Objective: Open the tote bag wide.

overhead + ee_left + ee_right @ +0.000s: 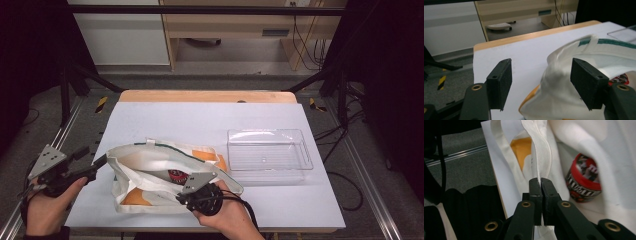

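cloth bag at lower centre of the table, mouth held agape. right gripper pinched tight on the zip edge, so the red can inside is exposed. left gripper jaws apart astride the bag's rim, not pressing. clear tray right of the bag, probably for the can.

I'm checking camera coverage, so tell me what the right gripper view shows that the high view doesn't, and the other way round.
The right gripper view alone shows the right gripper with its jaws shut on the bag's zipper edge, and the red tub up close. The high view alone shows the clear tray and the left gripper. Both share the cream bag and the white table.
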`<state>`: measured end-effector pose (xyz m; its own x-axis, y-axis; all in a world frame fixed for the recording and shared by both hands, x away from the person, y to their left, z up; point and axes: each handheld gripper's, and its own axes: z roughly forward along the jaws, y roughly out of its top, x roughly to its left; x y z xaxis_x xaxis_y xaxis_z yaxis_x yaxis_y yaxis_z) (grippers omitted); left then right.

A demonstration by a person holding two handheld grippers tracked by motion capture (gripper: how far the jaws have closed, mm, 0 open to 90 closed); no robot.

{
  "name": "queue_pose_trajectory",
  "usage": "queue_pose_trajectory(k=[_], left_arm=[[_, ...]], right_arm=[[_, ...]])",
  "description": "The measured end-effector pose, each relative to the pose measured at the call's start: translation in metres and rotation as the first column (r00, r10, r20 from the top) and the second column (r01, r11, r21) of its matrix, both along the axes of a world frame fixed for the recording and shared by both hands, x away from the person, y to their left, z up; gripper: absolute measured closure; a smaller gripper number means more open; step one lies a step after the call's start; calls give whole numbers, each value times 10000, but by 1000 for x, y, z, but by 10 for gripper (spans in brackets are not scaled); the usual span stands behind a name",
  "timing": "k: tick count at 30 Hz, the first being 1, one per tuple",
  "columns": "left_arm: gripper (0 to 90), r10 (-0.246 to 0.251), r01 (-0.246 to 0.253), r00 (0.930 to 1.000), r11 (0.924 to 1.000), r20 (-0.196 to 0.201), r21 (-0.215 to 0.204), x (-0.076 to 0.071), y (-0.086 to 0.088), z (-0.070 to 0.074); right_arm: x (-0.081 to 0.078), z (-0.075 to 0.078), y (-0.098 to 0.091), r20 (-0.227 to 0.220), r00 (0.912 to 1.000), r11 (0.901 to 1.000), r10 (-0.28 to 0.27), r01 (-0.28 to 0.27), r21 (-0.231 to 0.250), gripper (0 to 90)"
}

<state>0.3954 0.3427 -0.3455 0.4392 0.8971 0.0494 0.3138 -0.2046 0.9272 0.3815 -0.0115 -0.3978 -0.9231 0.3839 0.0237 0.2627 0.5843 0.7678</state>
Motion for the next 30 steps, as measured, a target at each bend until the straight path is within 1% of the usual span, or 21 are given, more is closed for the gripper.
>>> queue_pose_trajectory(k=[1, 2, 6, 7, 8, 9, 10, 12, 15, 17, 18, 19, 21, 23, 24, 25, 26, 27, 28, 29, 30], left_arm=[[344, -308, 315, 9994, 9983, -151, 495, 6, -10, 8], [345, -473, 489, 9986, 9961, -236, 731, 10, -16, 11], [343, -1268, 1361, 9897, 9775, -664, 1610, 29, -39, 21], [343, -1268, 1361, 9897, 9775, -664, 1610, 29, -39, 21], [339, -1560, 1705, 9838, 9666, -883, 1915, 38, -48, 24], [339, -1560, 1705, 9838, 9666, -883, 1915, 38, -48, 24], [339, -1725, 1917, 9791, 9600, -1080, 2043, 48, -55, 24], [339, -1821, 2067, 9747, 9552, -1296, 2119, 54, -58, 23], [340, -2119, 2493, 9614, 9406, -1753, 2304, 64, -61, 19], [346, -2167, 2568, 9585, 9385, -1853, 2308, 66, -62, 18], [352, -2296, 2701, 9558, 9325, -1839, 2396, 69, -63, 18], [358, -2373, 2862, 9478, 9277, -2130, 2398, 71, -65, 17], [365, -2484, 3045, 9407, 9185, -2310, 2523, 74, -67, 16], [408, -2578, 3278, 9296, 9050, -2633, 2712, 77, -71, 14], [462, -2630, 3396, 9242, 8977, -2770, 2809, 78, -73, 14], [462, -2717, 3553, 9170, 8892, -2921, 2882, 80, -74, 13], [530, -2703, 3598, 9142, 8844, -3021, 2974, 81, -76, 13], [530, -2695, 3585, 9149, 8847, -3007, 2979, 82, -78, 13], [570, -2698, 3615, 9136, 8814, -3042, 3040, 82, -80, 14], [637, -2621, 3655, 9101, 8727, -3209, 3238, 84, -84, 15], [679, -2621, 3655, 9101, 8727, -3209, 3238, 84, -84, 15]], right_arm=[[0, -3, 0, -80, 10000, 10000, 24, -23, 83, 886], [0, -5, -1, -113, 9999, 9999, 23, -21, 134, 886], [1, -14, -1, -253, 9994, 9997, 217, -214, 90, 869], [0, -15, -1, -237, 9994, 9997, 235, -235, 6, 844], [0, -14, -1, -202, 9994, 9996, 293, -293, -6, 805], [0, -12, -1, -150, 9995, 9996, 284, -285, -9, 749], [-1, -9, 0, -14, 9998, 9998, 183, -183, -88, 677], [-2, -5, 2, 174, 9998, 9999, 31, -30, -107, 566], [-5, 2, 10, 348, 9993, 9999, 128, -127, -20, 451], [-5, 7, 19, 504, 9986, 9997, 166, -157, -197, 398], [-3, 7, 24, 533, 9985, 9997, 144, -132, -226, 401], [0, 6, 30, 493, 9987, 9993, 159, -142, -348, 404], [2, 5, 34, 472, 9988, 9989, 153, -132, -450, 410], [9, 2, 43, 285, 9995, 9975, 165, -145, -692, 473], [15, 0, 51, 192, 9997, 9957, 125, -106, -924, 559], [15, 0, 51, 192, 9997, 9957, 125, -106, -924, 559], [20, -3, 57, 126, 9998, 9931, 152, -137, -1167, 652], [20, -3, 57, 126, 9998, 9931, 152, -137, -1167, 652], [22, -4, 59, 116, 9998, 9931, 153, -139, -1167, 684], [24, -5, 61, 110, 9998, 9933, 194, -180, -1143, 751], [24, -5, 61, 110, 9998, 9933, 194, -180, -1143, 751]])
